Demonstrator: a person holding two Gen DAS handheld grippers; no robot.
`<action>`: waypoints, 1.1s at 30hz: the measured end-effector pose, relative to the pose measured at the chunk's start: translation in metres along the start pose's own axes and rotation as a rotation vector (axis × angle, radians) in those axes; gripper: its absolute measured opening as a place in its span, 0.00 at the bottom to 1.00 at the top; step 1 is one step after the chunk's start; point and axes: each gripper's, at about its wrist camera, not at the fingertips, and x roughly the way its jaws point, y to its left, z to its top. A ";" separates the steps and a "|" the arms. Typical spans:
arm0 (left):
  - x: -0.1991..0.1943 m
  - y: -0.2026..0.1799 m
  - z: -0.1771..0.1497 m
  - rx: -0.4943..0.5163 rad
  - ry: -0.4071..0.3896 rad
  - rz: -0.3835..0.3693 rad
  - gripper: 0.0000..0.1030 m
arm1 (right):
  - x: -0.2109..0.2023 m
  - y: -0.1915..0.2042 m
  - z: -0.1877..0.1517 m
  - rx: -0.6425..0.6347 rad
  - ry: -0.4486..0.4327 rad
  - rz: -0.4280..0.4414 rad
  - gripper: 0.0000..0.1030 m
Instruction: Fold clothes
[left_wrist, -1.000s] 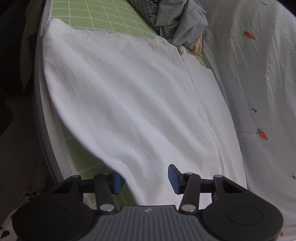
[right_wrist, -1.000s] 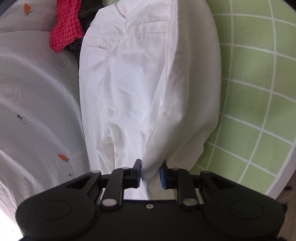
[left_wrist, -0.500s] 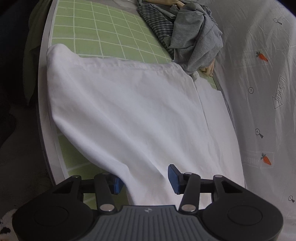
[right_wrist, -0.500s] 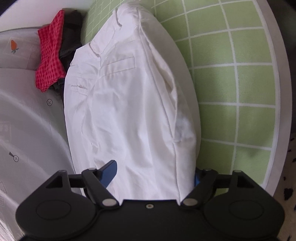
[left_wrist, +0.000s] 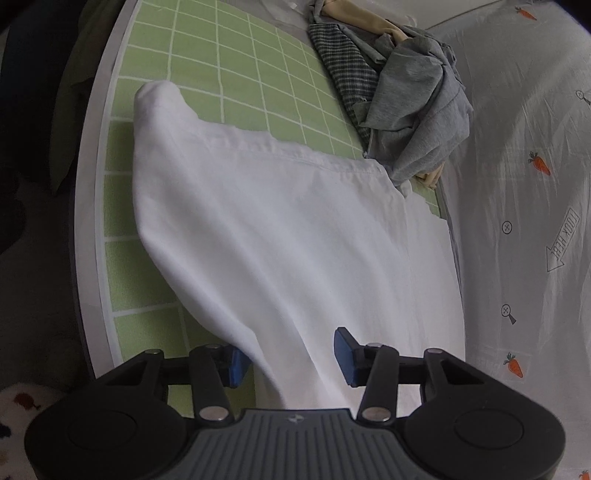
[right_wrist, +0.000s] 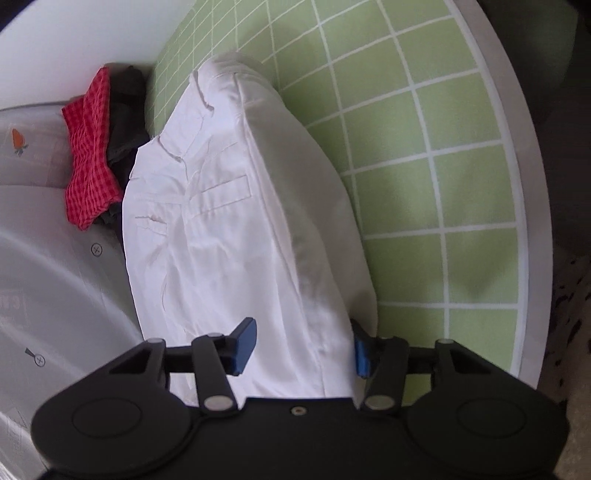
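Observation:
White trousers (left_wrist: 280, 229) lie folded lengthwise on the green grid mat (left_wrist: 236, 74); their hem runs across the left wrist view. In the right wrist view the same white trousers (right_wrist: 236, 236) show the waistband and pockets at the far end. My left gripper (left_wrist: 288, 360) is open above the near edge of the cloth, with the fabric lying loose between its blue pads (left_wrist: 343, 354). My right gripper (right_wrist: 301, 349) is open too, its fingers spread either side of the cloth.
A pile of grey and checked clothes (left_wrist: 399, 99) lies beyond the hem. A red checked garment (right_wrist: 90, 151) on dark cloth sits near the waistband. A white sheet with carrot prints (left_wrist: 524, 206) borders the mat. The white table rim (right_wrist: 524, 177) curves along the mat's outer side.
My right gripper has opened and let go of the trousers' edge. Both grippers have drawn back, so more of the mat and the clothes piles shows.

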 end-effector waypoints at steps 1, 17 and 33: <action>0.000 -0.003 0.000 0.016 -0.005 0.006 0.19 | -0.001 0.000 -0.002 -0.025 -0.002 -0.006 0.42; -0.035 -0.124 0.020 0.235 -0.165 -0.330 0.02 | -0.064 0.085 -0.025 -0.375 -0.054 0.287 0.05; 0.070 -0.320 0.034 0.565 -0.198 -0.456 0.02 | -0.023 0.197 -0.022 -0.495 -0.105 0.415 0.05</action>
